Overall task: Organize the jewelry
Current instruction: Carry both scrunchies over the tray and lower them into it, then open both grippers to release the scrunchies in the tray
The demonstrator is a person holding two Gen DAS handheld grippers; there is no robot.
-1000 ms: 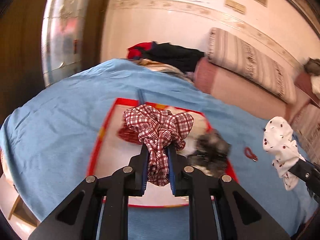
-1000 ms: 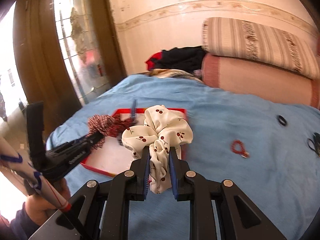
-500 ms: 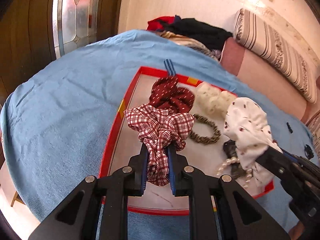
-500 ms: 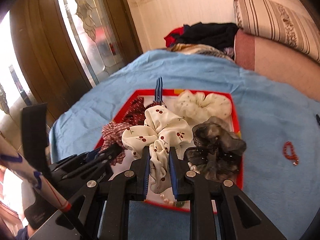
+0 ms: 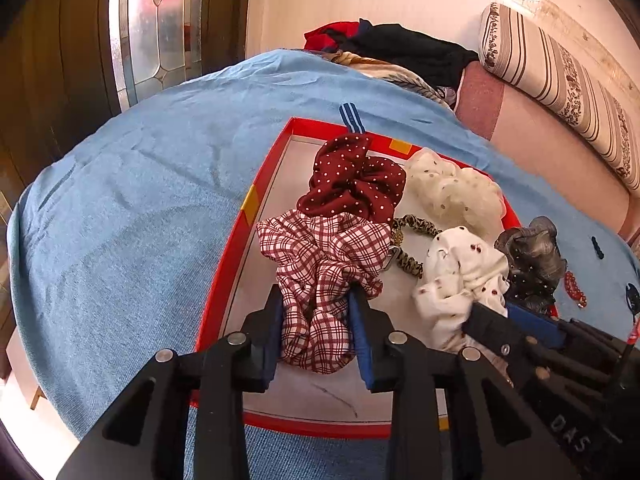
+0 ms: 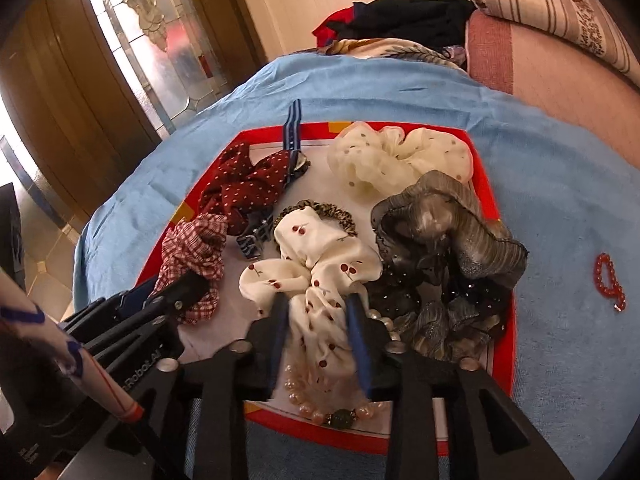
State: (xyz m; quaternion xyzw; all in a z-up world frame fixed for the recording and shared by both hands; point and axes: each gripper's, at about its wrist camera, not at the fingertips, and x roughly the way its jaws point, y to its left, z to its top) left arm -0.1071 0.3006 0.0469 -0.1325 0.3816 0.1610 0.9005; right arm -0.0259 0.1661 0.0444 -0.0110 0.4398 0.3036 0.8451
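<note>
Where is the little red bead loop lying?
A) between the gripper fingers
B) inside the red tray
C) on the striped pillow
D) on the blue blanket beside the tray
D: the red bead loop lies on the blue blanket, outside the rim of the red tray.

blue bedspread (image 5: 132, 208), striped bolster (image 5: 560, 64), dark clothes pile (image 5: 404, 50), stained-glass door panel (image 5: 160, 28)

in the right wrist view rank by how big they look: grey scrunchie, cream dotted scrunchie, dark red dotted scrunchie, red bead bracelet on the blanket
1. grey scrunchie
2. cream dotted scrunchie, though it lies farther from the camera, so the true order is unsure
3. dark red dotted scrunchie
4. red bead bracelet
</note>
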